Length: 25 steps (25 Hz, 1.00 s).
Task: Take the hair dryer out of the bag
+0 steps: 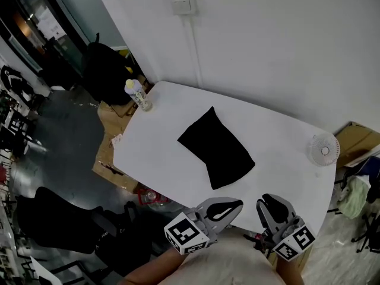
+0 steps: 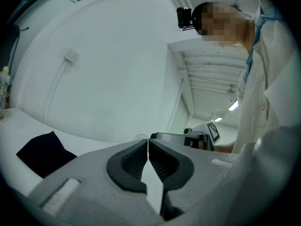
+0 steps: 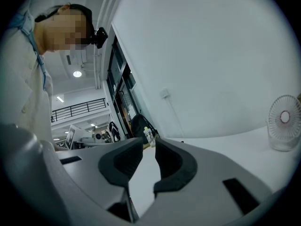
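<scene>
**Grey grippers, white clothing**

The left gripper (image 1: 236, 206) and right gripper (image 1: 270, 200) are pale grey with black ribbed pads (image 2: 131, 161). Each carries a marker cube (image 1: 189, 233) (black-and-white squares, lower frame). The person wears a white buttoned top (image 2: 256, 107) and a blue lanyard (image 2: 252, 46).

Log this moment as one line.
black fabric bag: on white table, untouched | left gripper: shut, empty | right gripper: slightly open, empty

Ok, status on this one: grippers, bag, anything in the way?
Left hand-held gripper shut, empty; right hand-held gripper slightly open, empty. Both short of the bag, untouched; dryer not in sight. Nothing between; bottle and fan off to the sides.
</scene>
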Motion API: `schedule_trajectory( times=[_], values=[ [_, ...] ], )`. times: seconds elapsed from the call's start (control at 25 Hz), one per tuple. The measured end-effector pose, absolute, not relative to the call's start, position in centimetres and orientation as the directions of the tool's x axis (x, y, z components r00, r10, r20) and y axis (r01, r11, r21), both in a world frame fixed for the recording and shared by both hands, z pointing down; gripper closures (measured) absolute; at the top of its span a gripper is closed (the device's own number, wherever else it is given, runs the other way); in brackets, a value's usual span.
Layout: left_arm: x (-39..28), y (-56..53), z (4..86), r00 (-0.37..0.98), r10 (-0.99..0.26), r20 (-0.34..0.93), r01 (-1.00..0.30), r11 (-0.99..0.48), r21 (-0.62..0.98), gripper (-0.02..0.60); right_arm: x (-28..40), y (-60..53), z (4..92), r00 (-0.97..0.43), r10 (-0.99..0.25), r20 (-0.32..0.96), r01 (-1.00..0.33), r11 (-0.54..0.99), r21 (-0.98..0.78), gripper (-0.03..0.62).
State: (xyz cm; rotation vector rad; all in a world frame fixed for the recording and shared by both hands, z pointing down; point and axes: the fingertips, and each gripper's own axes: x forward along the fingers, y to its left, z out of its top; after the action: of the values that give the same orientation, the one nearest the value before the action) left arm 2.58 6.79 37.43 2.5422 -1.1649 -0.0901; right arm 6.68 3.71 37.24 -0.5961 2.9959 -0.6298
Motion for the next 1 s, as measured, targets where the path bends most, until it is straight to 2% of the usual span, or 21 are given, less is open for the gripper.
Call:
schedule_trajectory(
  times=[0.52,1.0],
  values=[
    [0.4,3.6,42.7,0.614,-0.75,0.244,-0.789,-0.586,0.184,0.569,4.5,1.7,40.5,-0.929,-0.357,0.094,-0.366,0.861,-0.354,0.51],
    [-2.1,1.0,46.7,0.552,-0.761,0.339,-0.83,-0.539,0.143,0.569,3.6,0.2,43.8,-0.921,-0.365,0.14,-0.391,0.855,-0.341,0.507]
  ],
)
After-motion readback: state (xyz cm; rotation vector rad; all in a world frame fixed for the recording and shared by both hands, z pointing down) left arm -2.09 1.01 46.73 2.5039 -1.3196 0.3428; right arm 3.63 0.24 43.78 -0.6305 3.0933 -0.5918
